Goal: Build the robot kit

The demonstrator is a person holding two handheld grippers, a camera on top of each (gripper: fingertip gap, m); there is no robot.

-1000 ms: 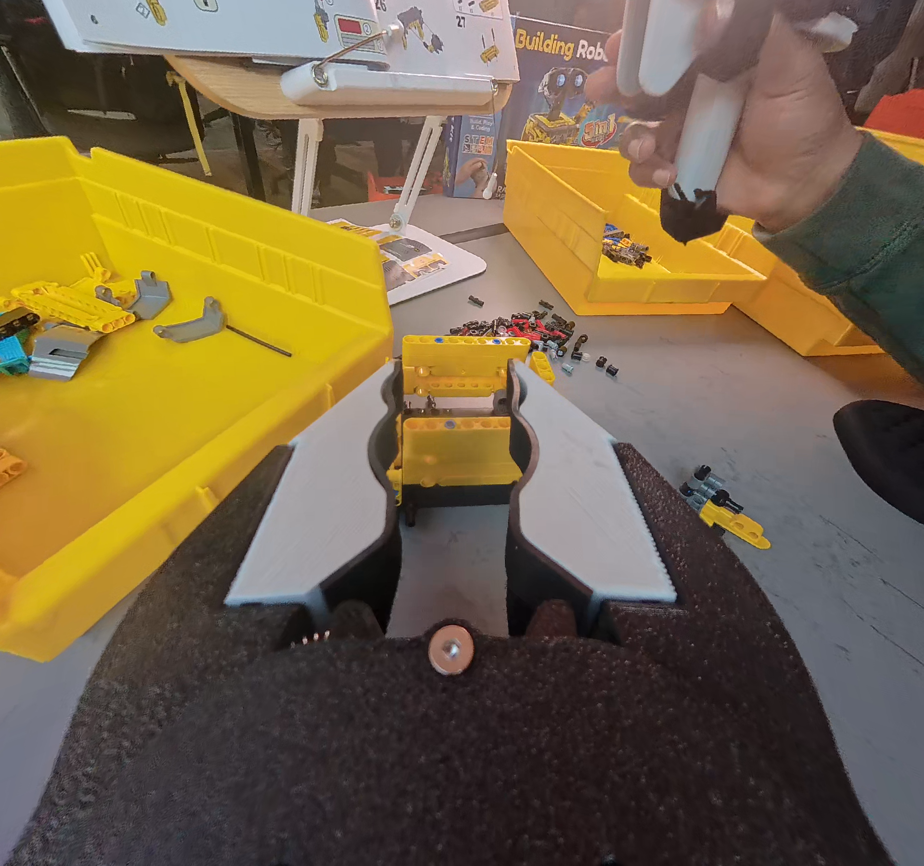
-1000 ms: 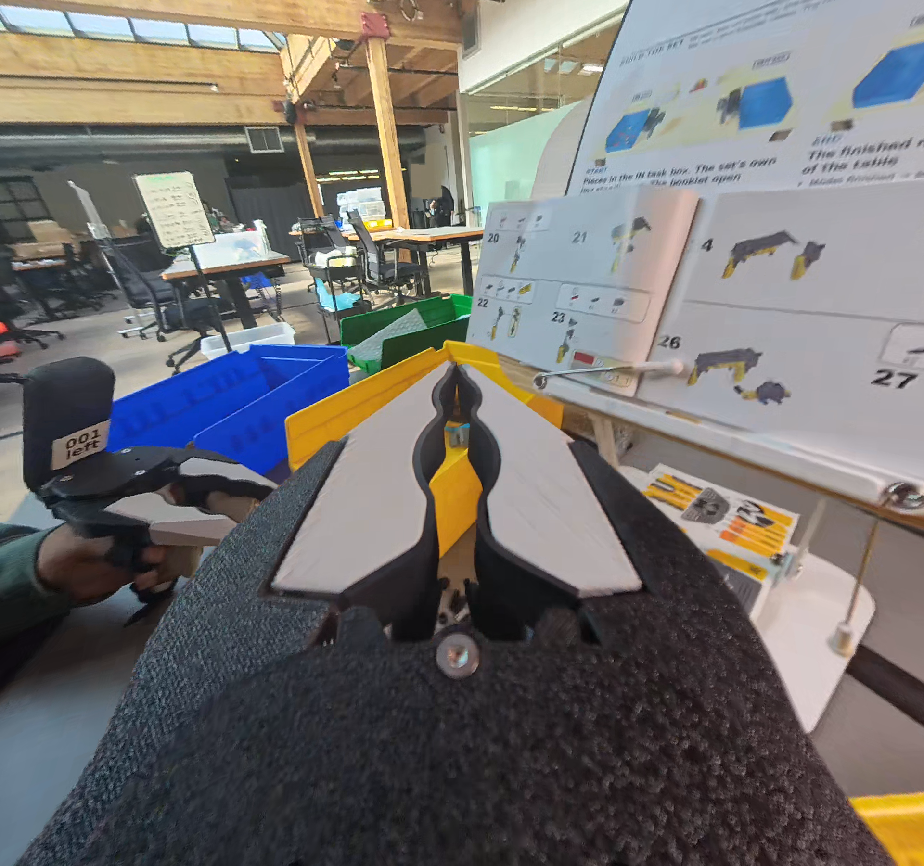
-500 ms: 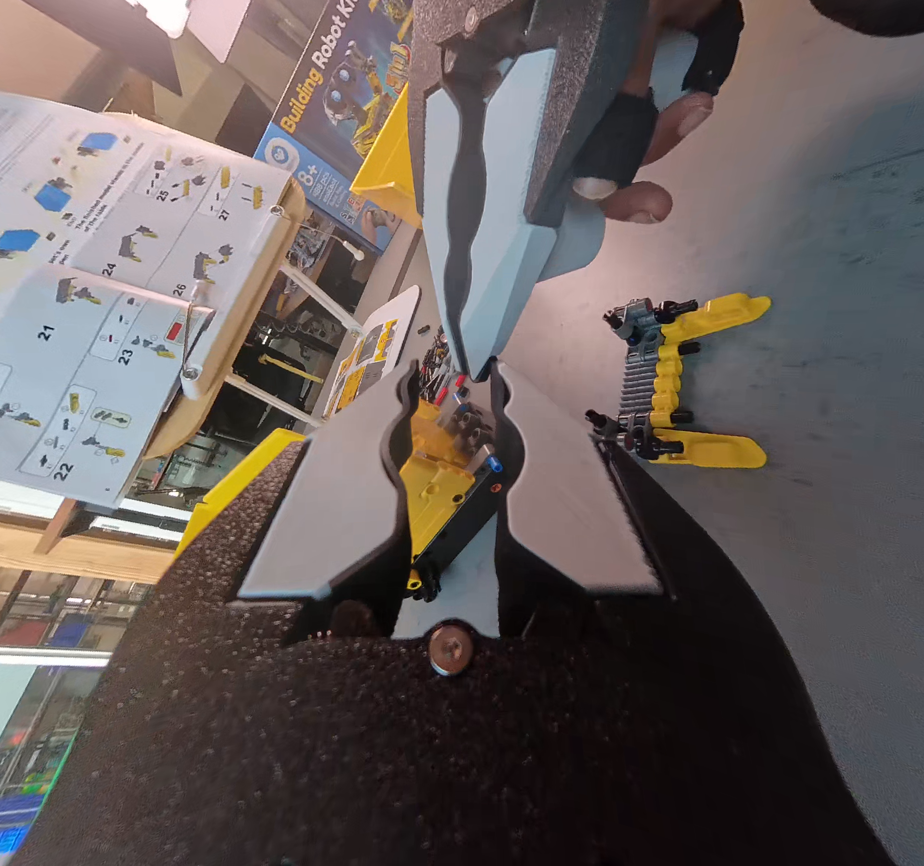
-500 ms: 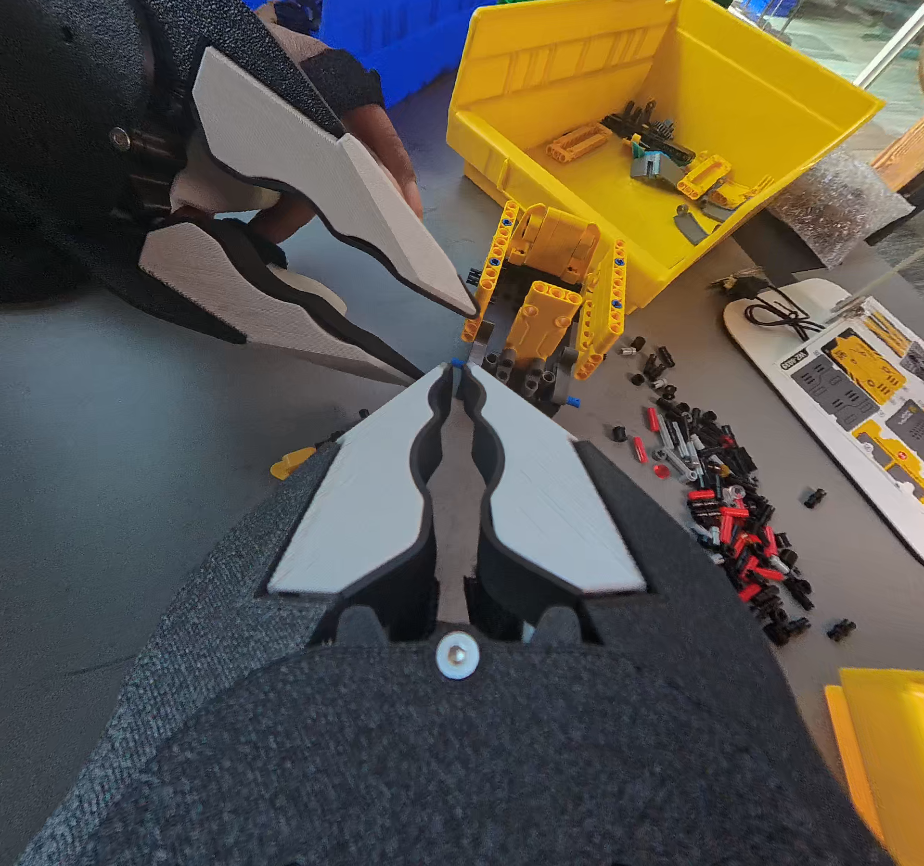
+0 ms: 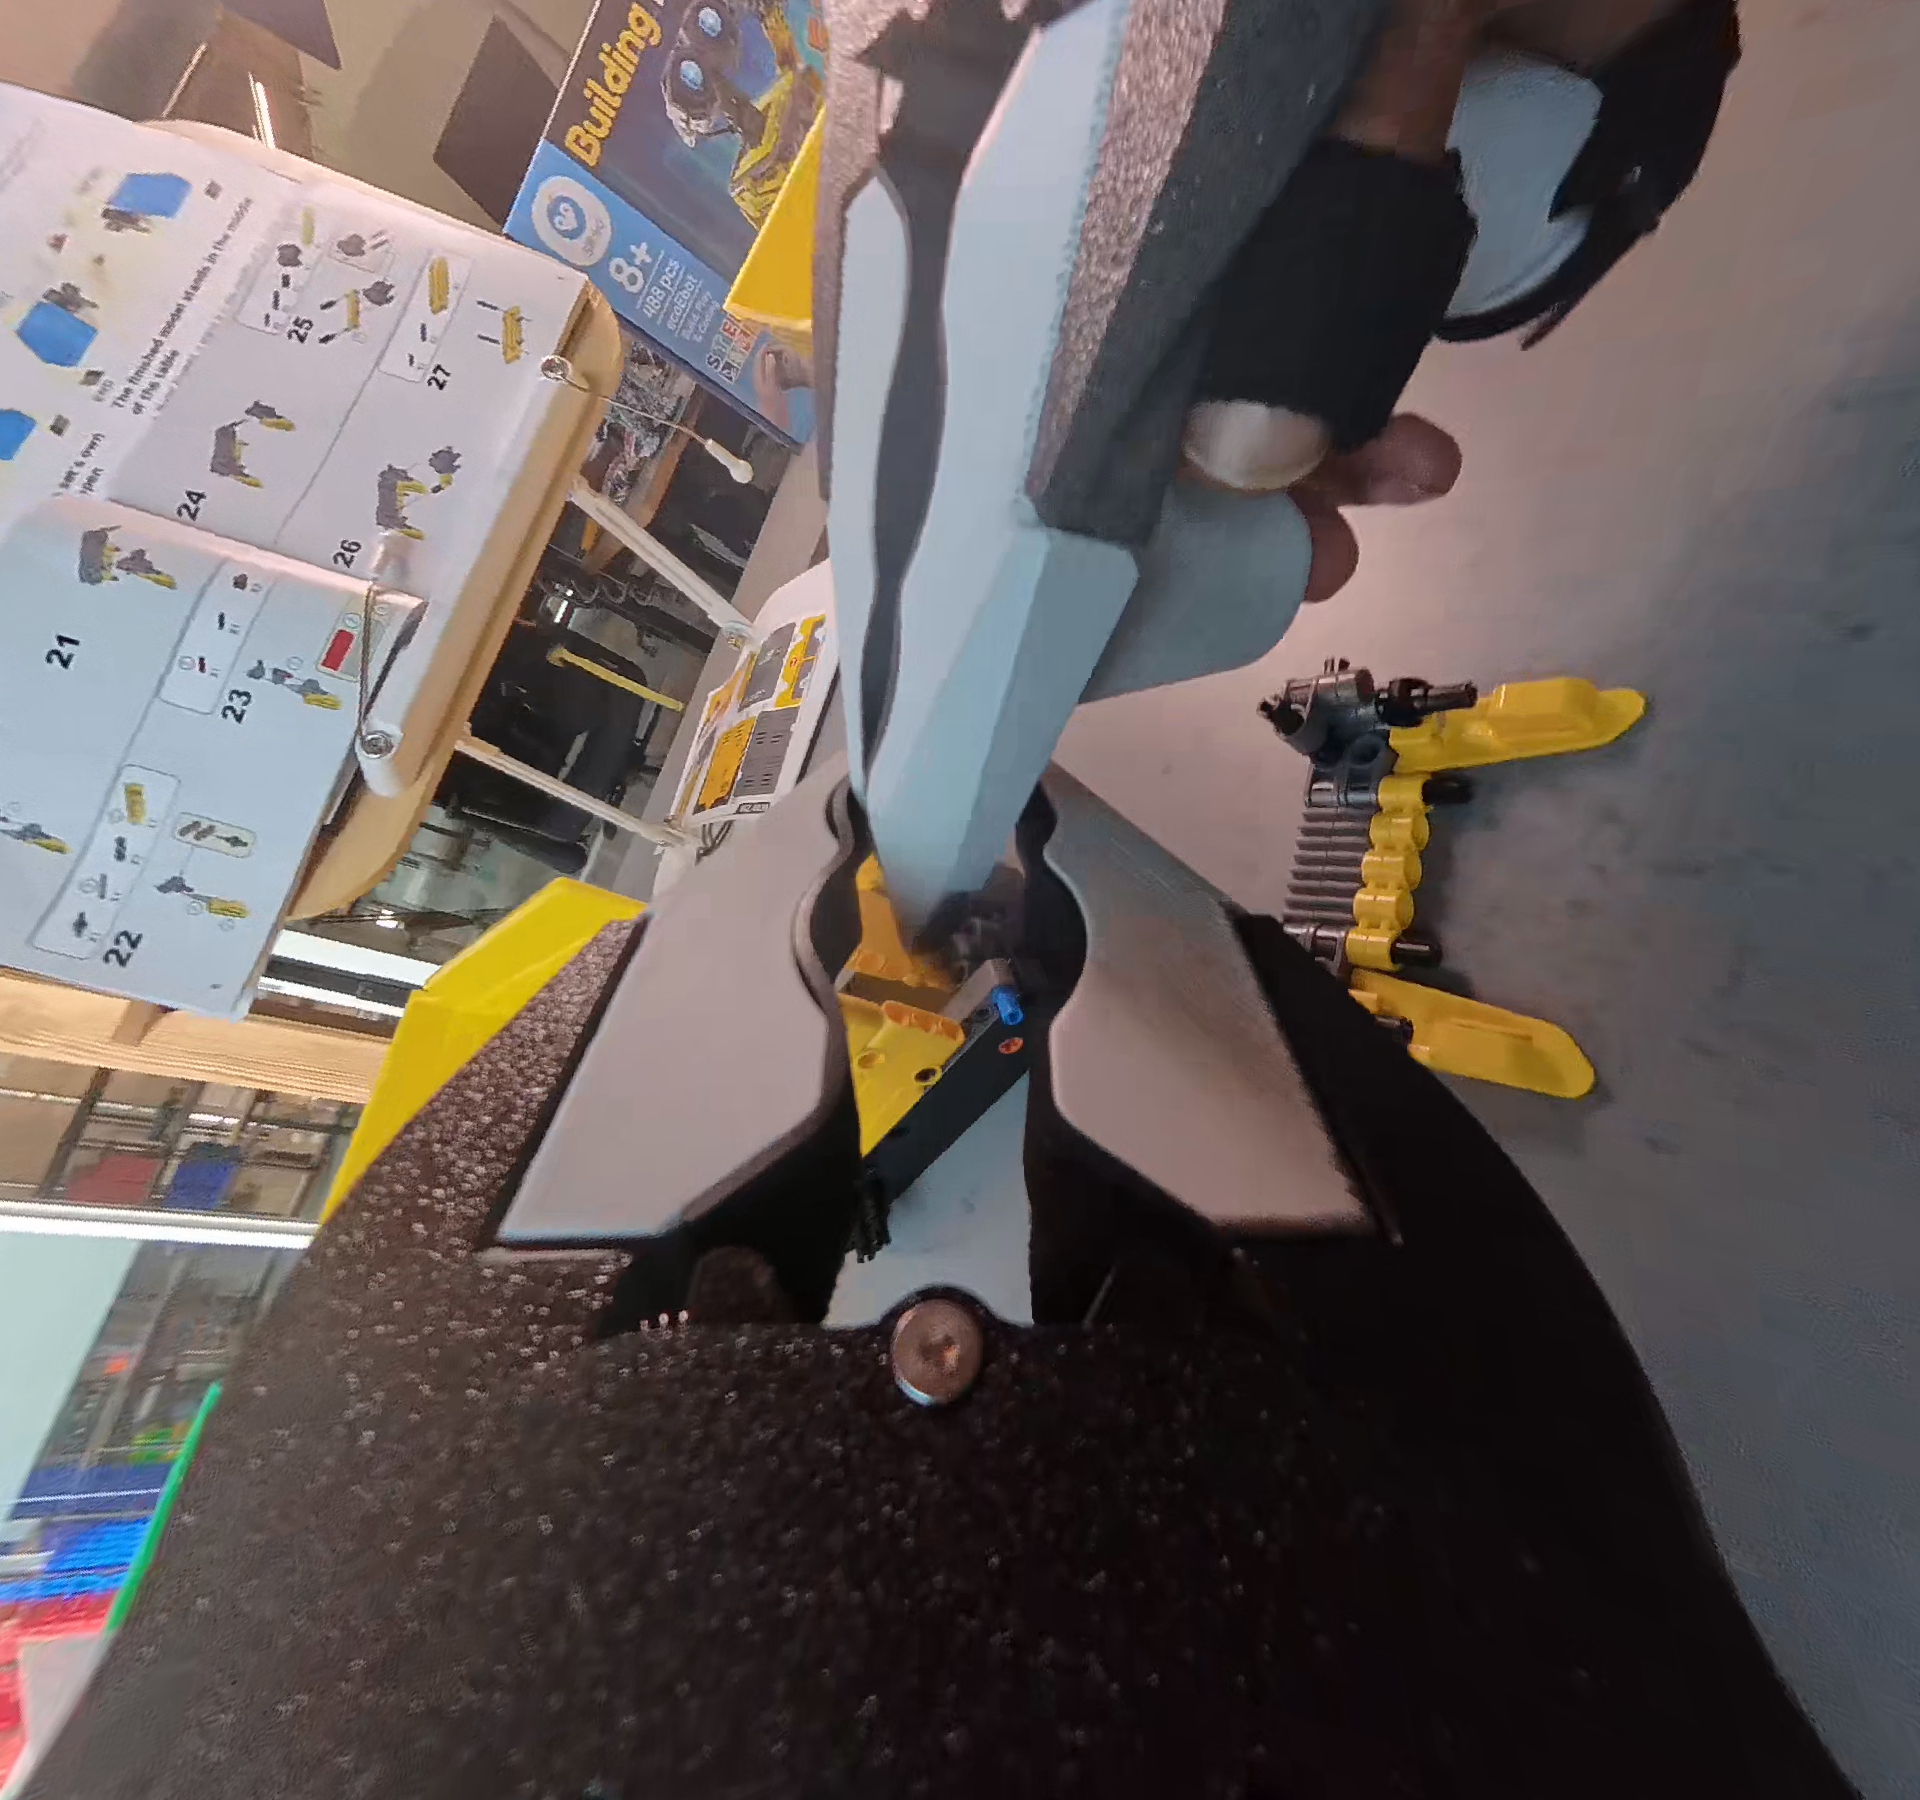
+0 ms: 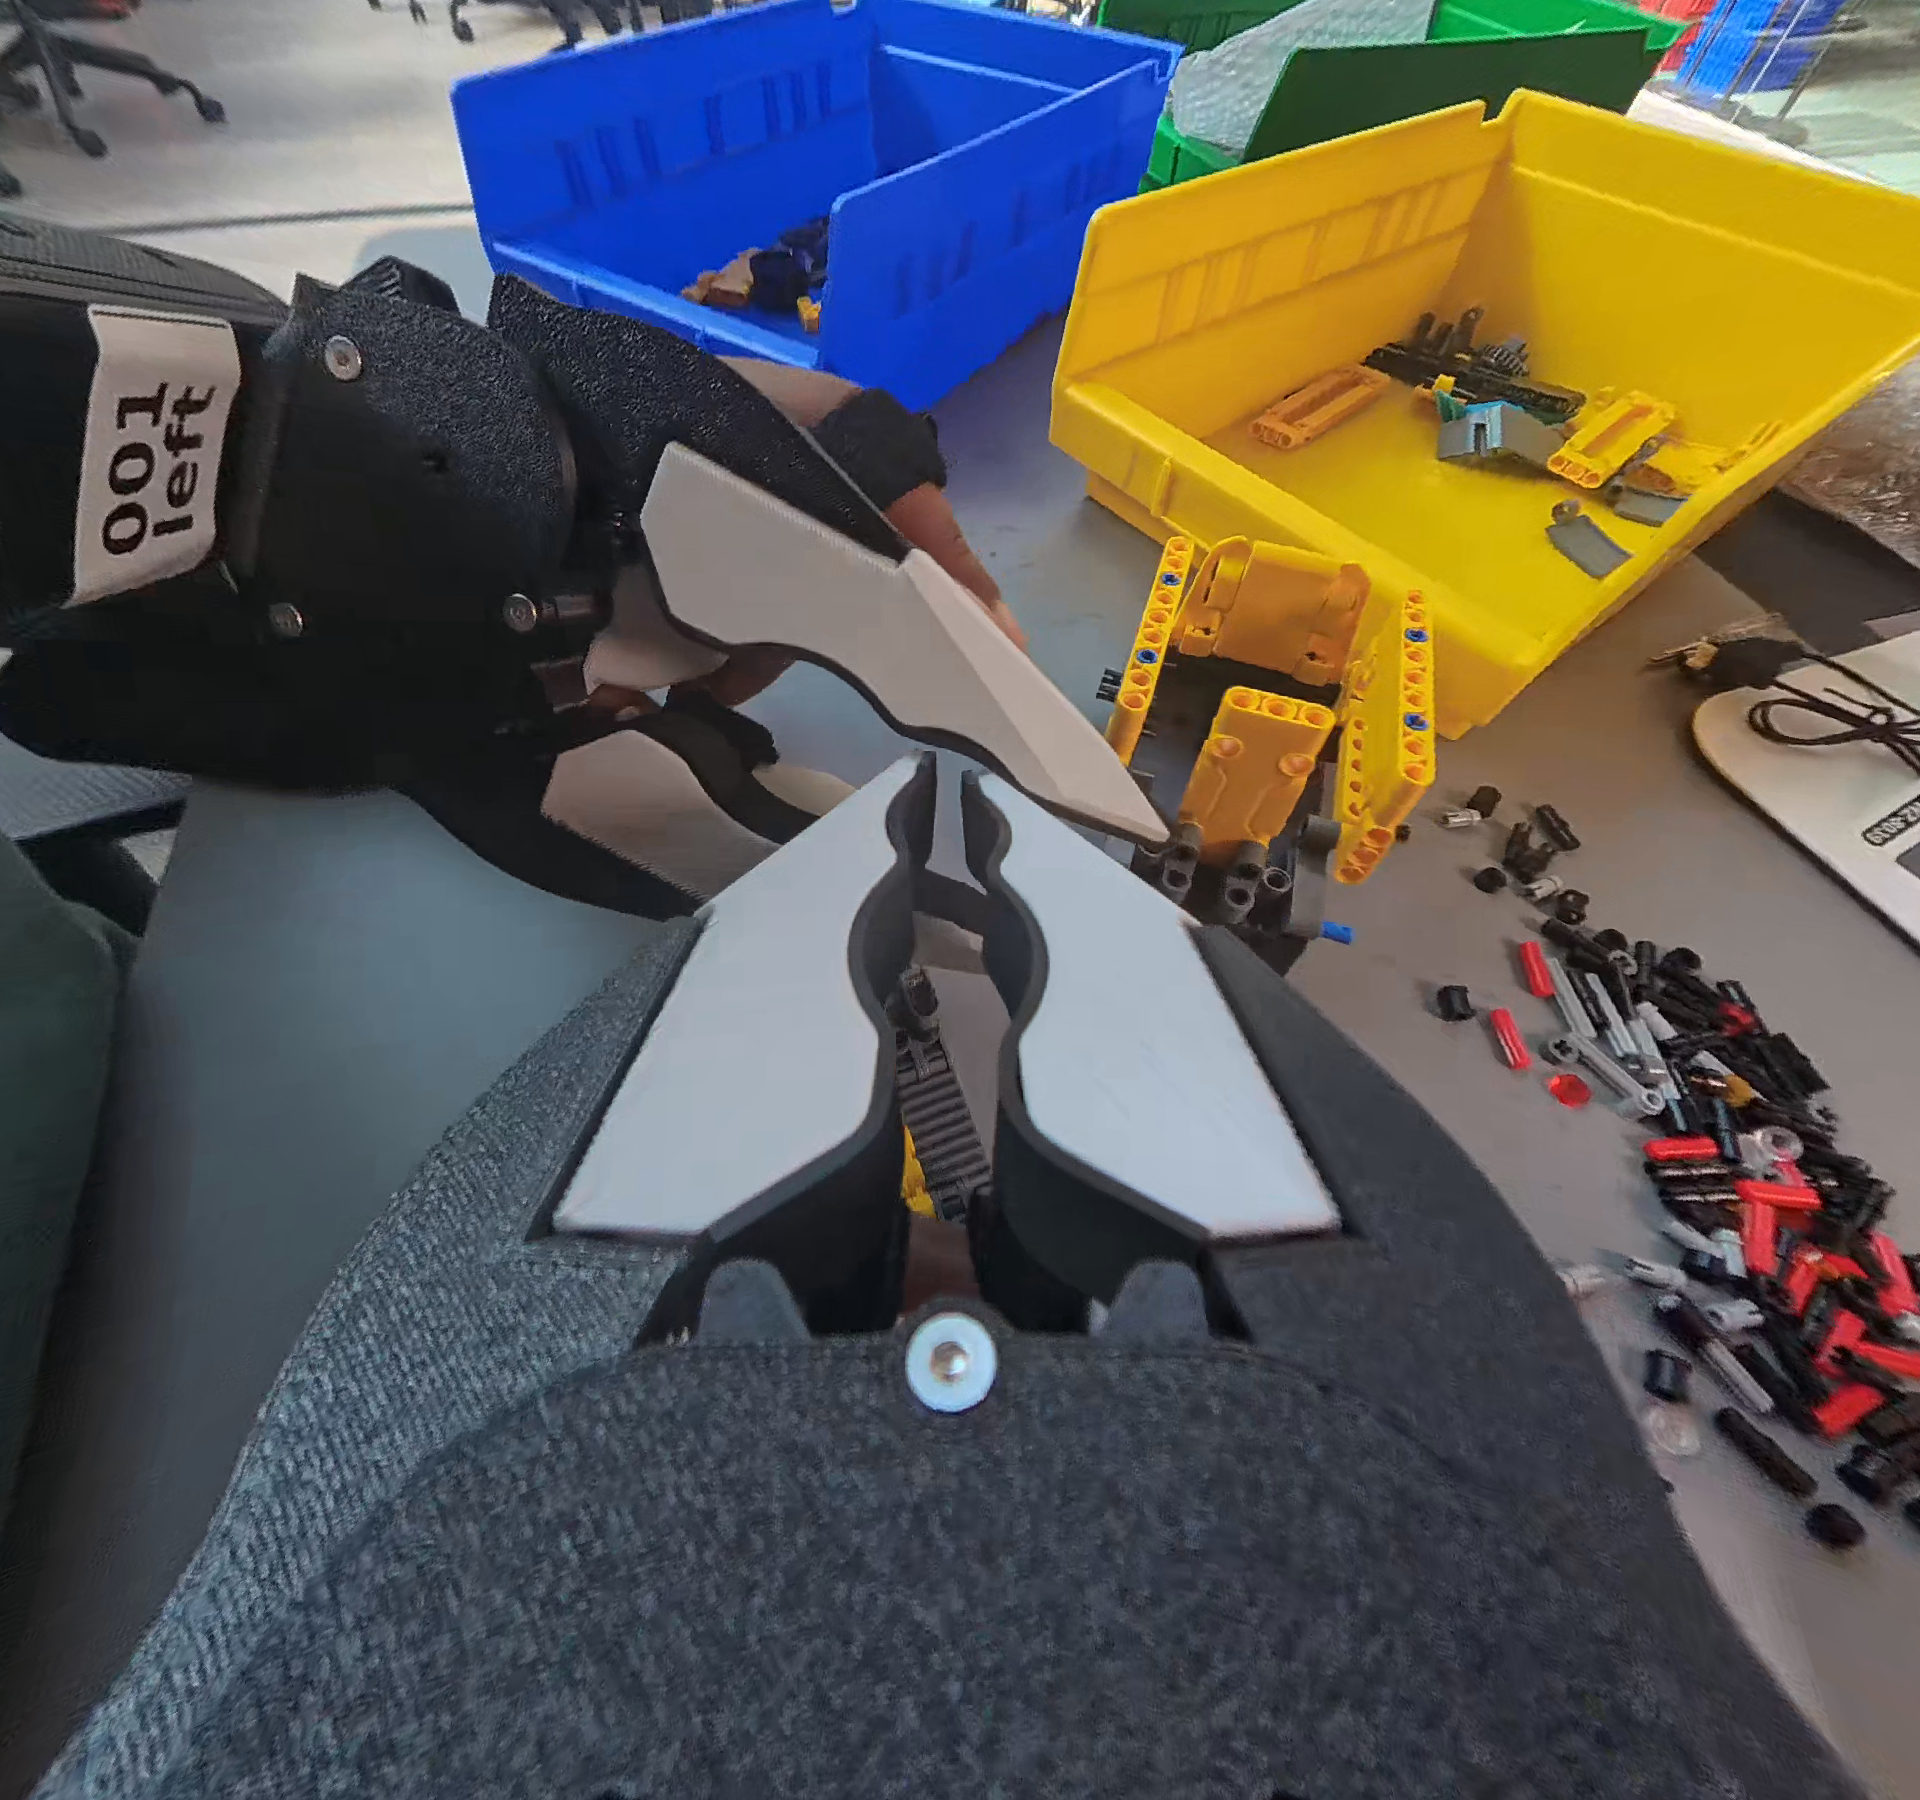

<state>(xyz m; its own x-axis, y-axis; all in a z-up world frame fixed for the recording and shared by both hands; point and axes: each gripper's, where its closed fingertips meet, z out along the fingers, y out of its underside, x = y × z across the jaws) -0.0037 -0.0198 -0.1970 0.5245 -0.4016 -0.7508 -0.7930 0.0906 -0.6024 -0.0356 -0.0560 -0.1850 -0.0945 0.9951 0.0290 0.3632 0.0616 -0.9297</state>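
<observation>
Left claw (image 5: 940, 919) clamps the yellow brick model (image 6: 1288, 701) on the grey worktop (image 6: 364, 919). Right claw (image 6: 945, 774), nearly closed and holding nothing visible, tips touching the model's dark base beside it.

A yellow-and-black brick model (image 6: 1283, 711) stands upright on the grey table (image 6: 312, 919), at 1 o'clock in the right wrist view. Two holed yellow beams flank it. The left gripper (image 5: 940, 919) pinches its black base.
</observation>
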